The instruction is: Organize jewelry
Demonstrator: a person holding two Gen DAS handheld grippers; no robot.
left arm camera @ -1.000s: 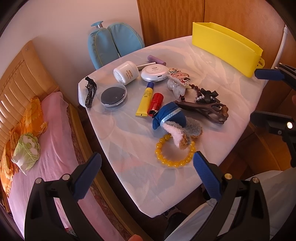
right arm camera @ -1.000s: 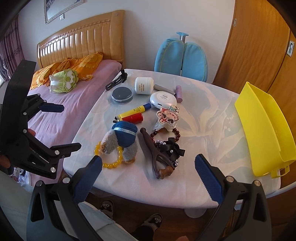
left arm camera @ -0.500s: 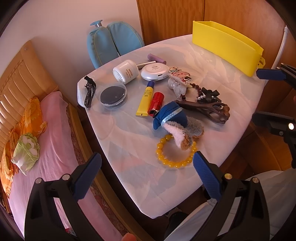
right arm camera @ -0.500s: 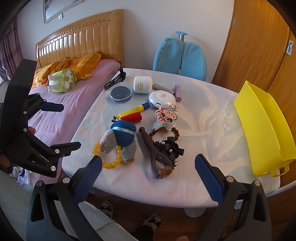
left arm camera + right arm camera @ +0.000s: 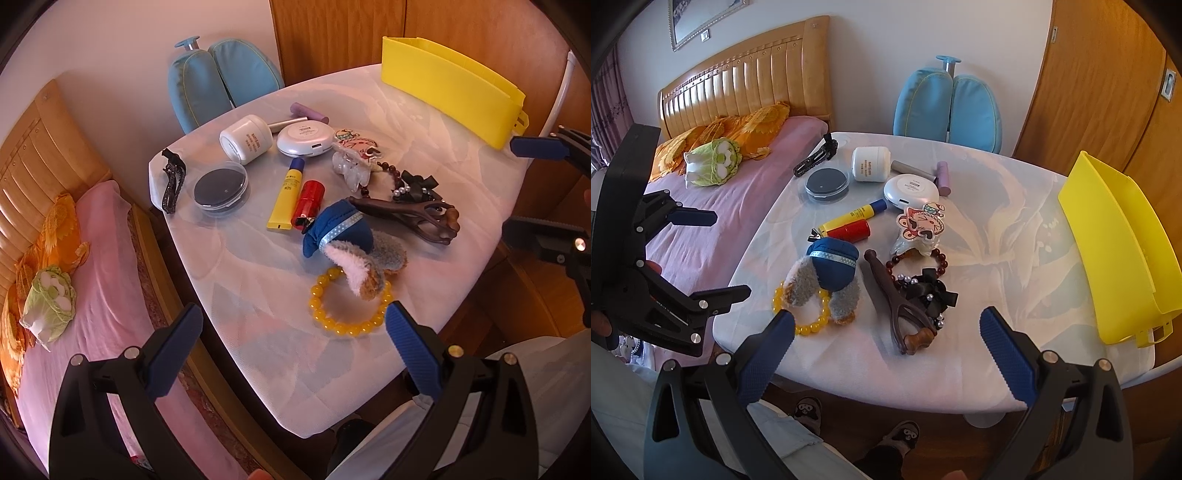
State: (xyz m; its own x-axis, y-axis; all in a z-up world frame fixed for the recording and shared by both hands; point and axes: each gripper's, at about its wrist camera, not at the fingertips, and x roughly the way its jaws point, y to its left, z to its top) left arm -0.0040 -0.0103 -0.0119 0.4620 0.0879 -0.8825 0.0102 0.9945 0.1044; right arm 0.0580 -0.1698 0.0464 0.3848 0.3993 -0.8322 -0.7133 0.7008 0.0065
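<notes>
A yellow bead bracelet [image 5: 347,314] [image 5: 809,325] lies near the table's front edge, partly under a blue and grey plush clip [image 5: 343,240] [image 5: 831,273]. A dark red bead bracelet [image 5: 916,258] and a black bow with pearls [image 5: 417,184] [image 5: 931,291] lie beside a brown wooden slingshot-shaped piece [image 5: 410,218] [image 5: 901,314]. A clear claw clip [image 5: 351,170] and a cartoon clip [image 5: 921,221] lie behind them. A yellow bin [image 5: 454,88] [image 5: 1119,243] stands at the far right. My left gripper [image 5: 291,354] and right gripper [image 5: 886,354] are open and empty, above the table's near edge.
A white jar [image 5: 245,138], round white compact [image 5: 304,138], dark lidded dish [image 5: 221,184], yellow tube [image 5: 288,192], red cylinder [image 5: 308,201], purple tube [image 5: 308,112] and black hair clip [image 5: 171,181] lie on the table [image 5: 258,295]. A bed [image 5: 713,206] and blue chair [image 5: 949,107] stand beside it.
Both views have shifted only slightly; the table objects lie as before and both grippers stay open.
</notes>
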